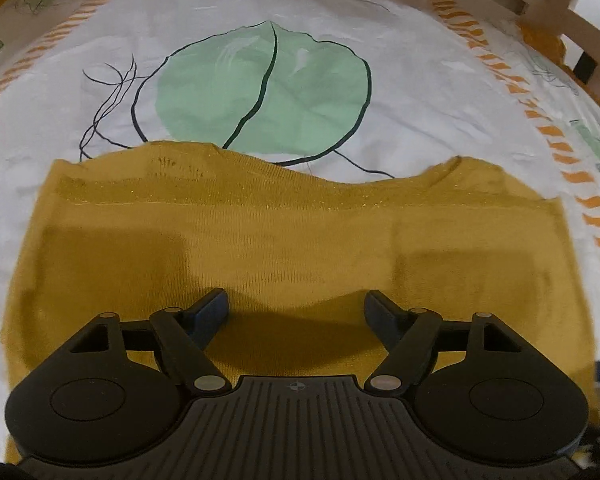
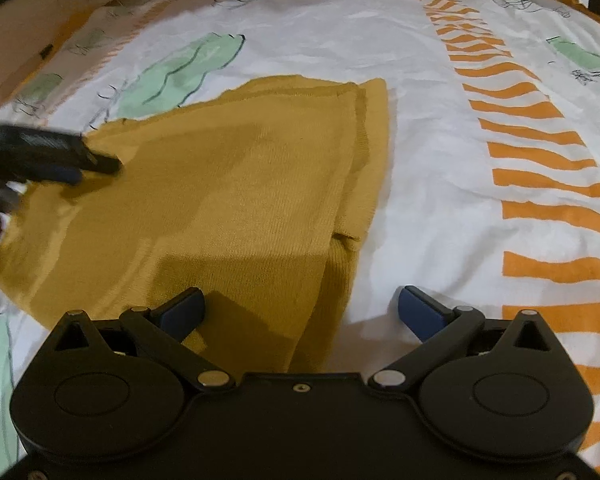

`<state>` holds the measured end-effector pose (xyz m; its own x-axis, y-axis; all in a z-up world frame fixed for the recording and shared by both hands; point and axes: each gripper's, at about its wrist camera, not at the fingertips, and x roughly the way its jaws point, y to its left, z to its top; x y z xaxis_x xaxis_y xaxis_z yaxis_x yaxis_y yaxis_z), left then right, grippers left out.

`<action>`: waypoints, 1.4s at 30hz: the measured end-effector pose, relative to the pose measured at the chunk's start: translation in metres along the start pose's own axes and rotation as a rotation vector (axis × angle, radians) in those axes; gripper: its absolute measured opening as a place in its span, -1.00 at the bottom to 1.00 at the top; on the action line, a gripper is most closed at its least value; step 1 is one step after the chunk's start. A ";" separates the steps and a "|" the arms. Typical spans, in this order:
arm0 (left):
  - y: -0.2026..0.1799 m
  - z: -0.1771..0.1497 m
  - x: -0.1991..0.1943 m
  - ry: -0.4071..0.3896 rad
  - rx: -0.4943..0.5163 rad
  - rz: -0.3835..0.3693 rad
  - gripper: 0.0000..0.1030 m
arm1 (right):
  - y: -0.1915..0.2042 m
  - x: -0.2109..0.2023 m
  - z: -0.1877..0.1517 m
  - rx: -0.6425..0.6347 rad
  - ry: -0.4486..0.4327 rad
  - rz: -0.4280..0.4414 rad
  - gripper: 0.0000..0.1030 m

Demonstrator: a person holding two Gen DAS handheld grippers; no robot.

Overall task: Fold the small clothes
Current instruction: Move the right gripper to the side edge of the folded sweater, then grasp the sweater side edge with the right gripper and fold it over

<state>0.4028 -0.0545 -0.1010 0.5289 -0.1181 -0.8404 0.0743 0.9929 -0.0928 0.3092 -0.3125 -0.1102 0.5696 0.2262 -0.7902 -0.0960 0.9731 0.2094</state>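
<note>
A mustard-yellow knit garment [image 1: 284, 240] lies flat and folded on the white printed bedsheet [image 1: 220, 8]. In the right wrist view the garment [image 2: 220, 200] shows doubled layers along its right edge. My left gripper [image 1: 296, 308] is open, just above the garment's near part, holding nothing. It also shows blurred at the left of the right wrist view [image 2: 84, 164], over the garment's far-left edge. My right gripper [image 2: 300, 308] is open and empty, straddling the garment's near right edge.
The sheet [image 2: 440, 200] carries green leaf prints [image 1: 264, 88] and orange striped bands [image 2: 540, 180]. A wooden bed frame [image 1: 548, 4] curves along the far right. A wooden panel [image 2: 24, 12] stands at the far left.
</note>
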 end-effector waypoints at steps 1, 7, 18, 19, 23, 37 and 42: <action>-0.001 -0.001 0.000 -0.008 0.010 0.006 0.48 | -0.003 -0.001 0.001 0.014 -0.004 0.020 1.00; -0.001 -0.001 0.001 -0.006 0.020 0.001 0.49 | -0.048 -0.001 0.006 0.266 -0.086 0.221 1.00; -0.006 0.000 0.005 -0.018 0.013 0.018 0.62 | -0.078 0.028 0.023 0.518 -0.145 0.452 0.97; -0.006 -0.001 0.005 -0.020 0.013 0.017 0.62 | -0.076 0.029 0.024 0.514 -0.149 0.459 0.82; -0.004 -0.001 0.005 -0.019 0.014 0.011 0.62 | -0.074 0.047 0.026 0.540 -0.130 0.493 0.16; 0.004 -0.027 -0.029 -0.039 0.040 -0.013 0.35 | -0.063 0.045 0.030 0.477 -0.101 0.383 -0.49; 0.009 -0.048 -0.034 0.015 0.056 -0.040 0.35 | -0.060 0.043 0.029 0.488 -0.100 0.366 -0.47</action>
<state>0.3451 -0.0410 -0.0985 0.5120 -0.1569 -0.8445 0.1427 0.9851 -0.0964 0.3635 -0.3623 -0.1398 0.6464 0.5138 -0.5641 0.0712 0.6954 0.7151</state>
